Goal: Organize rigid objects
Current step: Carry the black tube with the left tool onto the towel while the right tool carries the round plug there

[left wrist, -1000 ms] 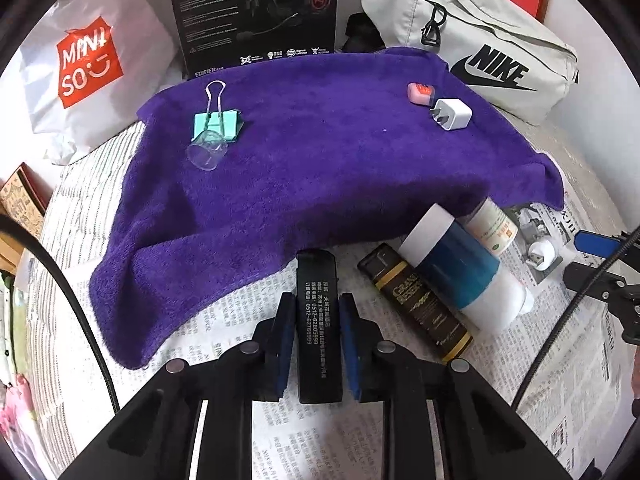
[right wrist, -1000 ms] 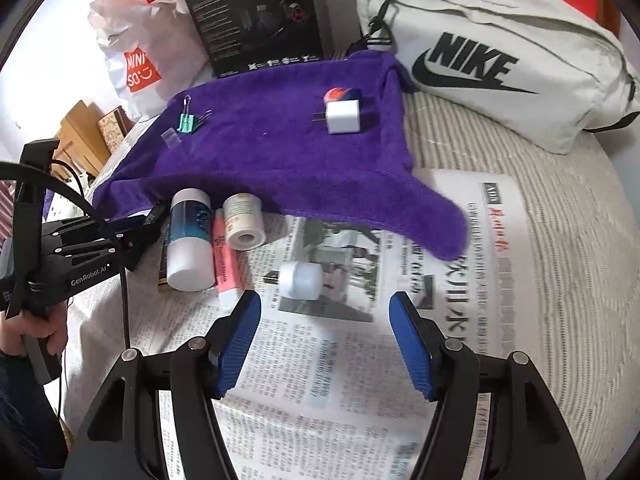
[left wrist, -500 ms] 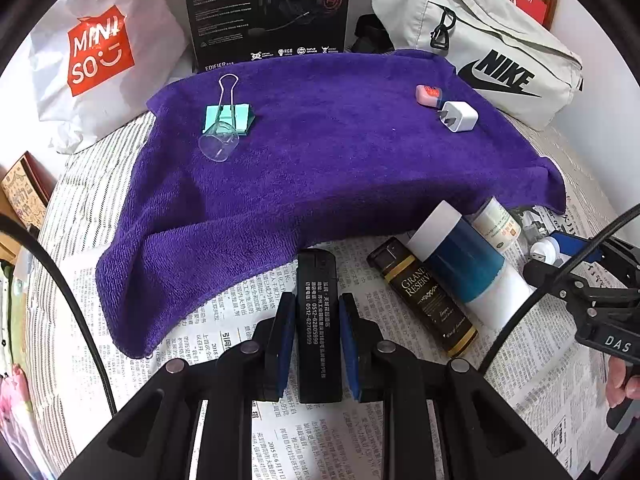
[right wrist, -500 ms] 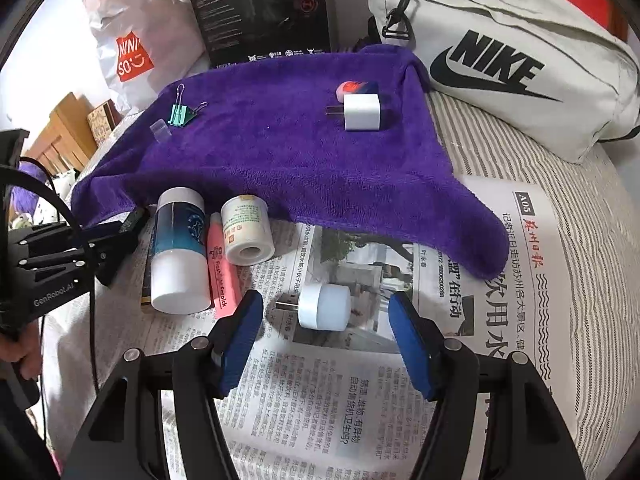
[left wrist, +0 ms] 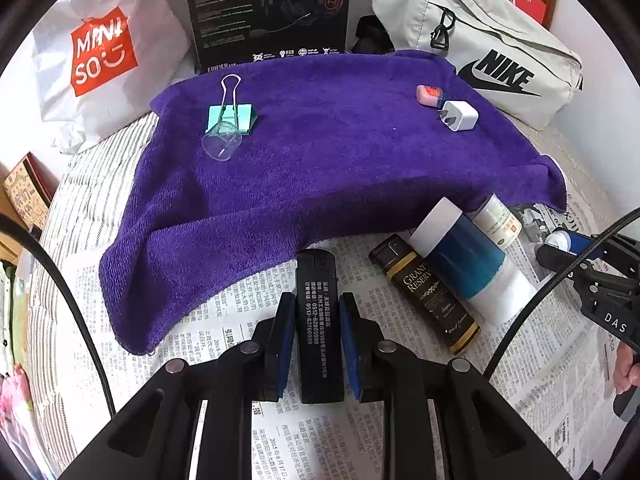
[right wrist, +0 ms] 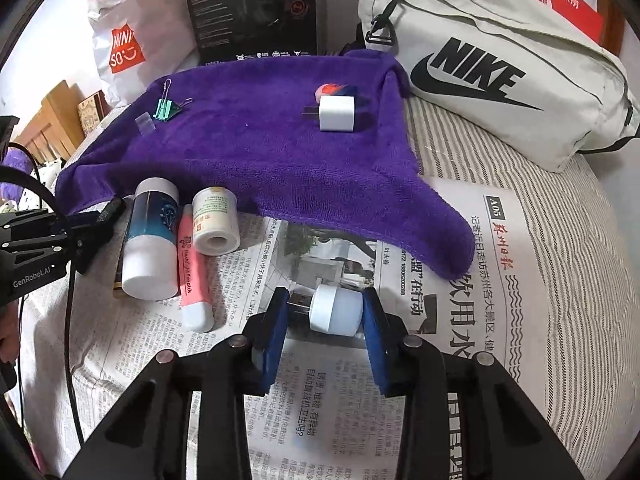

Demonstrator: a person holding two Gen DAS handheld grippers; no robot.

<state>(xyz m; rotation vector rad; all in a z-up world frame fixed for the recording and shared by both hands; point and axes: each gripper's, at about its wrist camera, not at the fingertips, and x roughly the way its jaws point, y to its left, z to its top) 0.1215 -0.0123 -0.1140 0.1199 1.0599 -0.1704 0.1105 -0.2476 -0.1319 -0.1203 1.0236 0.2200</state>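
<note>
Just off the purple towel's (left wrist: 320, 168) hem, left tongs (left wrist: 314, 344) clamp the black lighter (left wrist: 318, 320).
</note>
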